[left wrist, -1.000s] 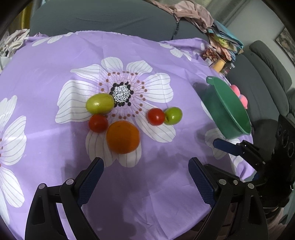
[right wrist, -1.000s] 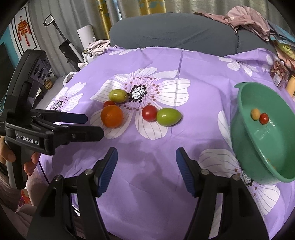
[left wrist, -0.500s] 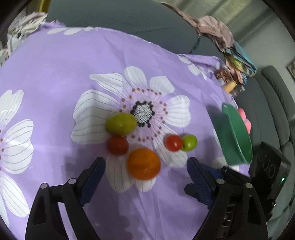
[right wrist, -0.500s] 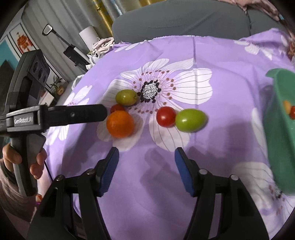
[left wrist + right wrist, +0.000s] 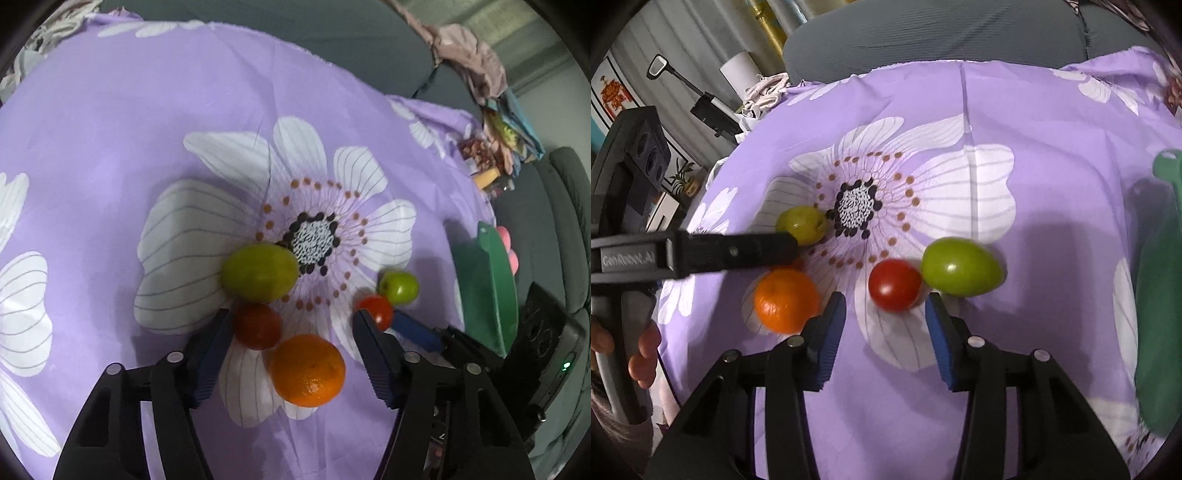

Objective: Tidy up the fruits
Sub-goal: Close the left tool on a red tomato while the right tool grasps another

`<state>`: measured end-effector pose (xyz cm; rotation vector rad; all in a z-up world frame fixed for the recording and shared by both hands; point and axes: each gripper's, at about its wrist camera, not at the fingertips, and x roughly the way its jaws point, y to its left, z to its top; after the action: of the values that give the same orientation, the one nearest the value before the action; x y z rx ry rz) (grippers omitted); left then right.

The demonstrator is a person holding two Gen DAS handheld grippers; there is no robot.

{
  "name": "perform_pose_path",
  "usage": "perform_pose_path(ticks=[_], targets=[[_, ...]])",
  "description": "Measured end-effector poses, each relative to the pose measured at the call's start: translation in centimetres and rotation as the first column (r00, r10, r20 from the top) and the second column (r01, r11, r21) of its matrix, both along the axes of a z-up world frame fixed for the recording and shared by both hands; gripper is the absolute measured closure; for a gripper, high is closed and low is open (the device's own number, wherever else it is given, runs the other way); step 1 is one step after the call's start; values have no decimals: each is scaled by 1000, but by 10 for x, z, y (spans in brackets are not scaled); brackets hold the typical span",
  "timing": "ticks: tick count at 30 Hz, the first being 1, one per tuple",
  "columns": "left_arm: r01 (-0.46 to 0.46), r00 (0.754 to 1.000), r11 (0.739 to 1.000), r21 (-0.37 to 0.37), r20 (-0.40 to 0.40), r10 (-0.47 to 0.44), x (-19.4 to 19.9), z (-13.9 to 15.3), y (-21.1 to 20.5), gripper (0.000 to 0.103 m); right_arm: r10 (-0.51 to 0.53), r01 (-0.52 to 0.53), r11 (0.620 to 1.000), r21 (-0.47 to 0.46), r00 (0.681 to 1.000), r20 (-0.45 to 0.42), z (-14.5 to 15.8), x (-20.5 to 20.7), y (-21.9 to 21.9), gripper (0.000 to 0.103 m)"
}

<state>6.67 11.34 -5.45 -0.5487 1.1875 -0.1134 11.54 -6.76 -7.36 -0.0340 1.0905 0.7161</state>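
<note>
Five fruits lie mid-surface, the bowl [image 5: 491,295] waiting at the right edge. The left hand-held gripper [image 5: 291,332], closing, brackets a tomato [image 5: 256,325] beside the orange [image 5: 306,369]; the right hand-held gripper [image 5: 884,314] narrows on another tomato [image 5: 894,284], neither touching yet.

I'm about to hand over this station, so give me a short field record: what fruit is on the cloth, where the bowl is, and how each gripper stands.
surface: purple flowered cloth
fruit on cloth: orange; two red tomatoes; two green fruits
bowl: green bowl, at the cloth's right edge
left gripper: jaws closing; orange and a red tomato between them, not gripped
right gripper: jaws closing just short of the other red tomato, nothing held
</note>
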Motion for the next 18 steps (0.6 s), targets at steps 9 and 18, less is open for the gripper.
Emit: perform_pose_path(ticks=[9,18], targets=[[32,999,996,89,3,-32,4,-4,-8,51,27,-27,1000,-10,1000,-15,-4,11,2,58],[41,999,992,117,20,-44,3,-7,-5,73,39,-39,998,-49,999,1,-6,17,8,65]])
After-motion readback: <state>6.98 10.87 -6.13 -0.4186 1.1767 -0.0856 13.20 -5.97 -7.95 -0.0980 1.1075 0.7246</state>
